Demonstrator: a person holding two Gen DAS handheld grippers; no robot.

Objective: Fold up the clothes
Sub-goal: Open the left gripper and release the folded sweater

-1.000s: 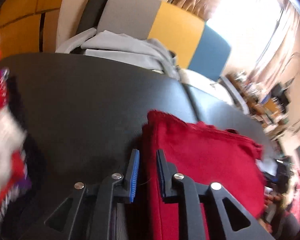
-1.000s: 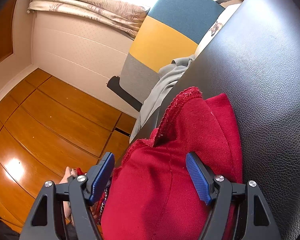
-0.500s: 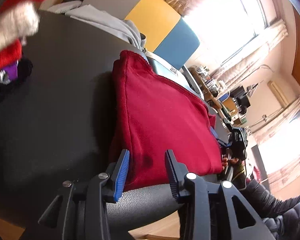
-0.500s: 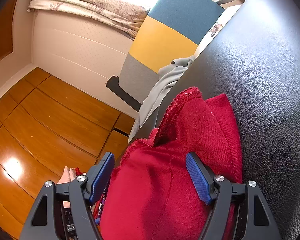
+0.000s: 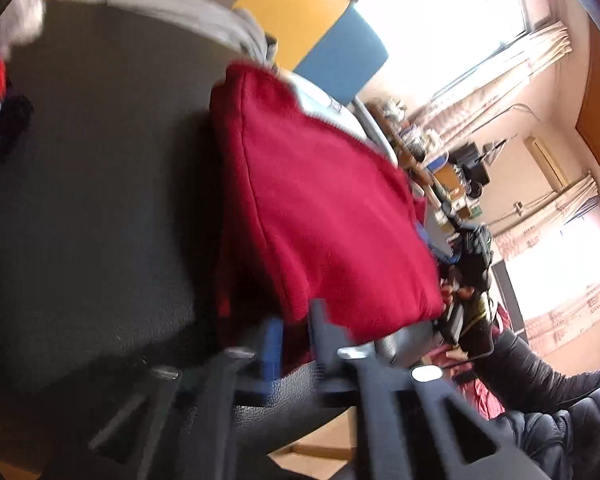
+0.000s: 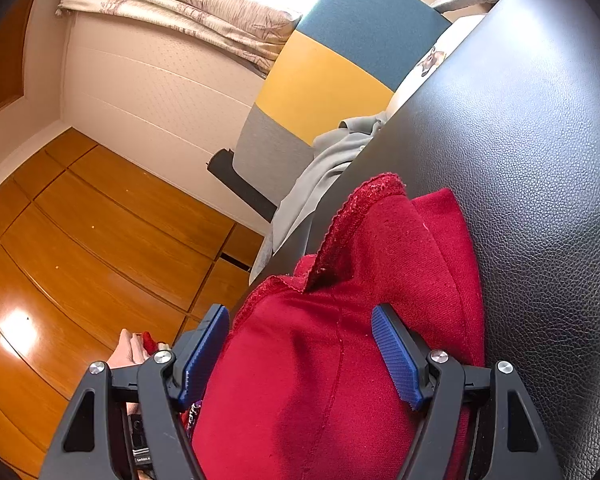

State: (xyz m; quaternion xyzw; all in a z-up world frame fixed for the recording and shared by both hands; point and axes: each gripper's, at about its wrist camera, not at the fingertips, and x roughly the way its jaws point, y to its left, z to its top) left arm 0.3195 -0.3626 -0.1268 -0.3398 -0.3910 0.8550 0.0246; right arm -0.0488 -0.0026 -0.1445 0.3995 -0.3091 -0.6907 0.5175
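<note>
Red sweater (image 6: 340,340) lies folded on black table (image 6: 540,160); right tongs (image 6: 300,352) gape over it, left tongs (image 5: 296,332) narrowly parted at its lower edge, likely poised to lift it aside.

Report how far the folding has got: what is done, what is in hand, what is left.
Done: the red garment lies in a compact folded block on the black table. In hand: the left hand-held gripper sits at its near edge, jaws narrowly apart, motion-blurred; the right hand-held gripper is open over the other end. Left: a grey garment lies unfolded at the far edge.
</note>
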